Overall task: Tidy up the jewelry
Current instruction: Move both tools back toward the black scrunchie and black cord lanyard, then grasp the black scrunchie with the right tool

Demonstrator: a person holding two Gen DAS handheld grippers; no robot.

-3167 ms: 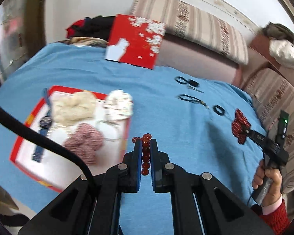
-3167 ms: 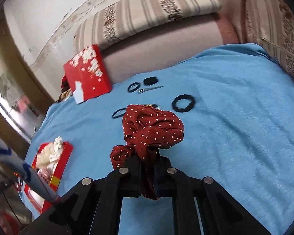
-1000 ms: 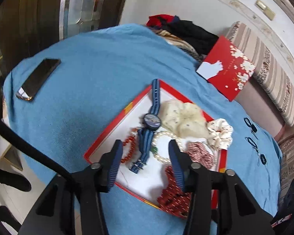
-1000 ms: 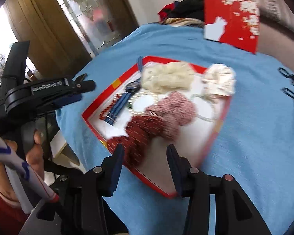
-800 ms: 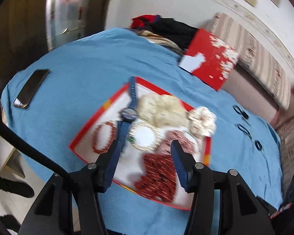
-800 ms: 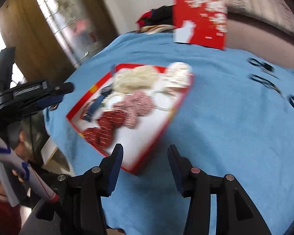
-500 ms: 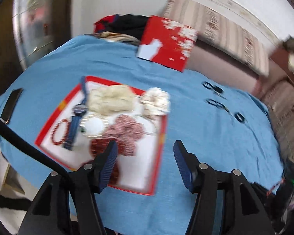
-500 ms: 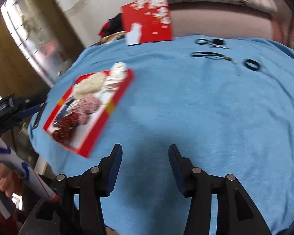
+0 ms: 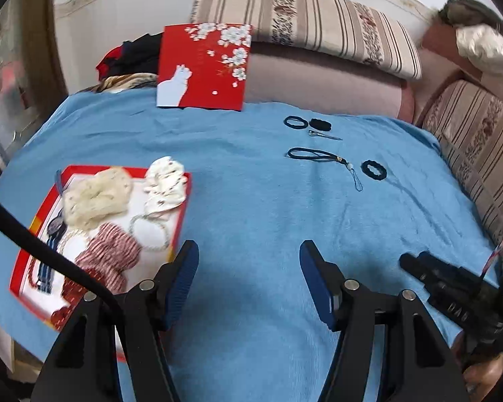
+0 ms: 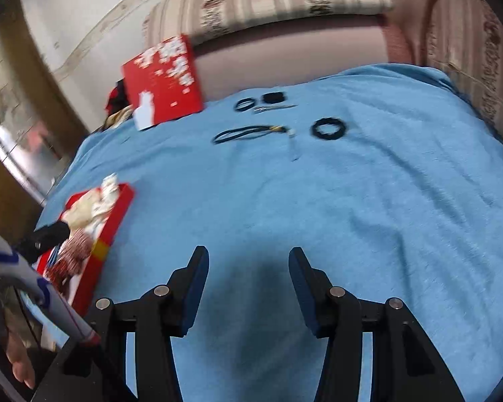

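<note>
A red-rimmed tray (image 9: 184,207) at the left of the blue cloth holds cream and red scrunchies, a bead ring and a watch; it also shows in the right wrist view (image 10: 117,214). At the far side lie a black cord strap (image 9: 313,154), a frilly black hair tie (image 9: 373,170), a thin black ring (image 9: 294,121), a black band (image 9: 320,124) and a metal clip (image 9: 323,135). My left gripper (image 9: 245,261) is open and empty above the cloth. My right gripper (image 10: 248,269) is open and empty; the strap (image 10: 243,133) and frilly tie (image 10: 328,128) lie far ahead of it.
A red box lid with white blossoms (image 9: 204,67) leans against the striped sofa (image 9: 305,20) at the back. Dark clothes (image 9: 130,57) lie behind the table's far left edge. More sofa (image 9: 479,147) borders the right. The right gripper's body (image 9: 452,294) shows at lower right.
Both grippers let go of the red beads and the red dotted scrunchie into the tray, opened, and swung right from the tray toward the black items.
</note>
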